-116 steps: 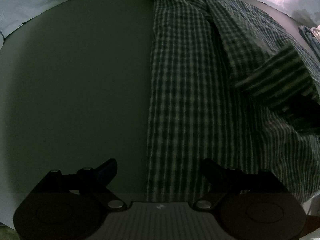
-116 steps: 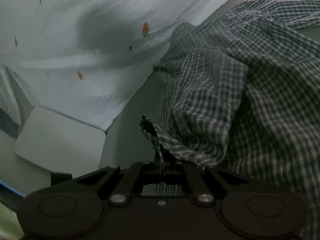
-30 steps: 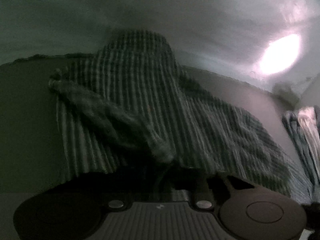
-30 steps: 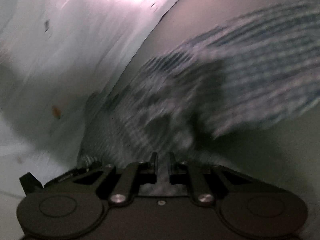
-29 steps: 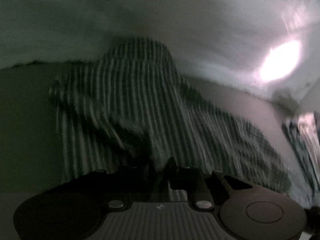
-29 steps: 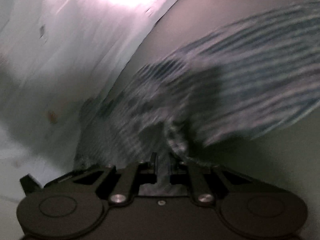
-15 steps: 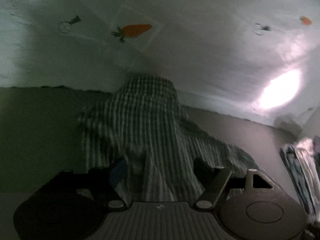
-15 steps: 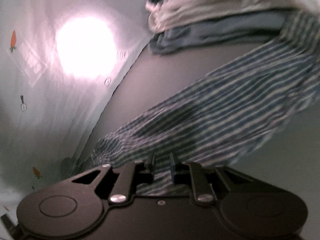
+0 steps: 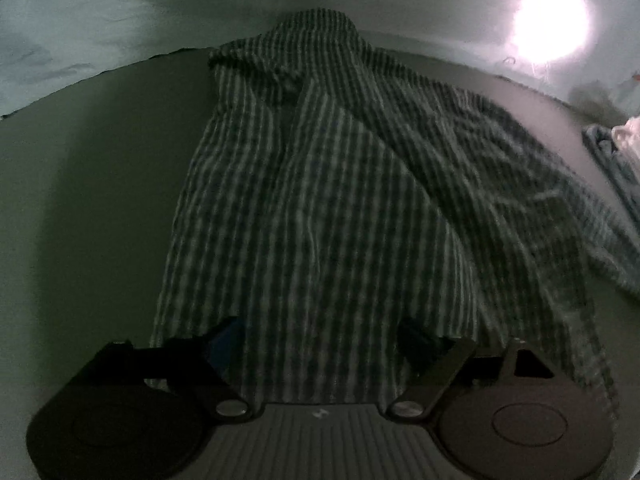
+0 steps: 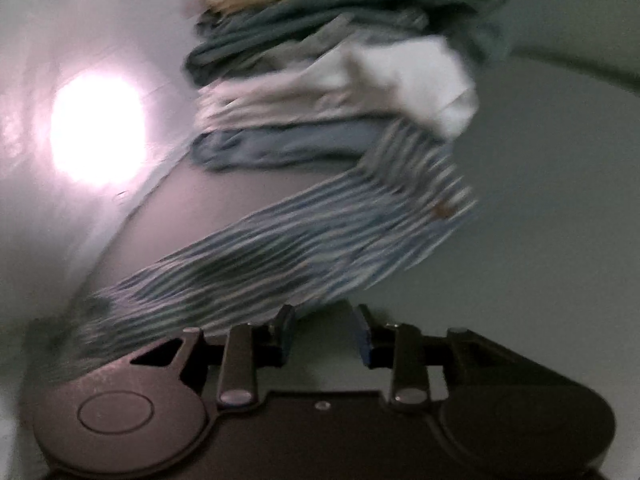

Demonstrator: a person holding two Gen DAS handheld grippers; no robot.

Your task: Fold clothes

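A dark checked shirt (image 9: pixel 320 208) lies spread on the grey table (image 9: pixel 92 184), collar at the far end by the wall. My left gripper (image 9: pixel 324 336) is open and empty, its fingers standing over the shirt's near hem. In the right wrist view one sleeve of the shirt (image 10: pixel 304 240) stretches across the table toward a pile of clothes. My right gripper (image 10: pixel 324 332) is open and empty, with the sleeve's edge just beyond its left finger (image 10: pixel 286 328).
A pile of folded clothes (image 10: pixel 332 76), blue, white and beige, sits at the table's far side by the sleeve's cuff; it also shows in the left wrist view (image 9: pixel 616 152). A pale patterned cloth (image 9: pixel 100 24) hangs behind the table, with a bright light spot (image 9: pixel 552 20).
Both grippers have let go of the shirt and opened. The left one drew back, so the whole shirt now lies flat. The right one swung toward the clothes pile.
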